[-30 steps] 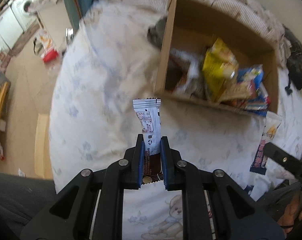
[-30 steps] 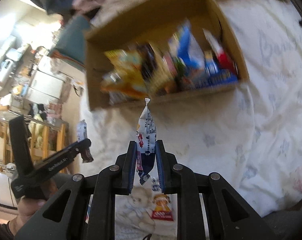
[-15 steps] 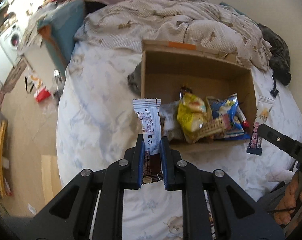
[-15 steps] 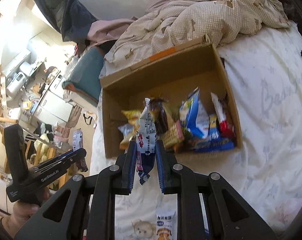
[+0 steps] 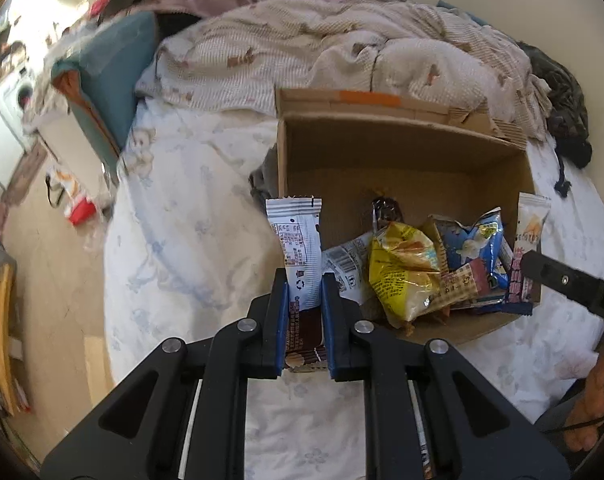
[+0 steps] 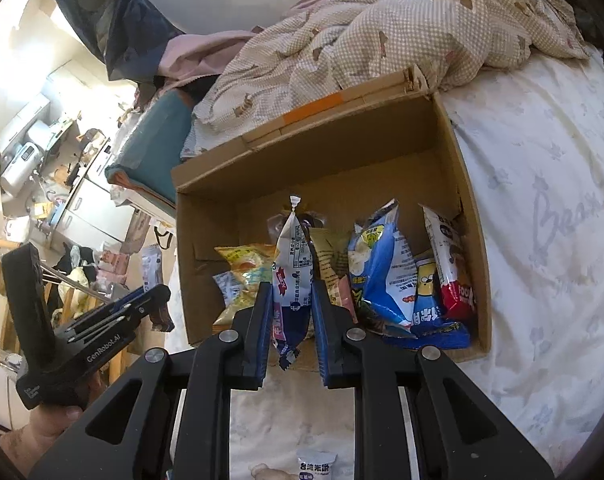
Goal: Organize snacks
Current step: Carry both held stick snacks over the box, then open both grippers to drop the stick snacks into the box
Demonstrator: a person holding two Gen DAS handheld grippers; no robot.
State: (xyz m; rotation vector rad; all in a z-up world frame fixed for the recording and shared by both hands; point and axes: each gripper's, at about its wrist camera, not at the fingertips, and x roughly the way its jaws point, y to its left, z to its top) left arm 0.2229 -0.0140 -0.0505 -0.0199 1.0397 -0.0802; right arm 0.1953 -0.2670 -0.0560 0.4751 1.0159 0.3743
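Note:
An open cardboard box (image 5: 402,148) (image 6: 468,216) sits on the bed, holding several snack packets (image 5: 406,272) (image 6: 386,272). My left gripper (image 5: 305,284) is shut on a white and brown snack packet (image 5: 298,240), held upright at the box's near left corner. My right gripper (image 6: 292,292) is shut on a white and blue snack packet (image 6: 292,256), held upright over the box's near edge. The right gripper also shows at the right edge of the left wrist view (image 5: 570,284), with its packet (image 5: 528,240). The left gripper shows in the right wrist view (image 6: 102,328).
A rumpled checked quilt (image 5: 342,48) lies behind the box. A teal pillow (image 5: 114,76) is at the bed's left edge. One more snack packet (image 6: 316,466) lies on the floral sheet (image 6: 542,200) near me. The floor (image 5: 54,248) drops off to the left.
Both grippers have moved toward the box with their packets still held. The box now looks larger and closer in both views, and the right packet stands over its near edge.

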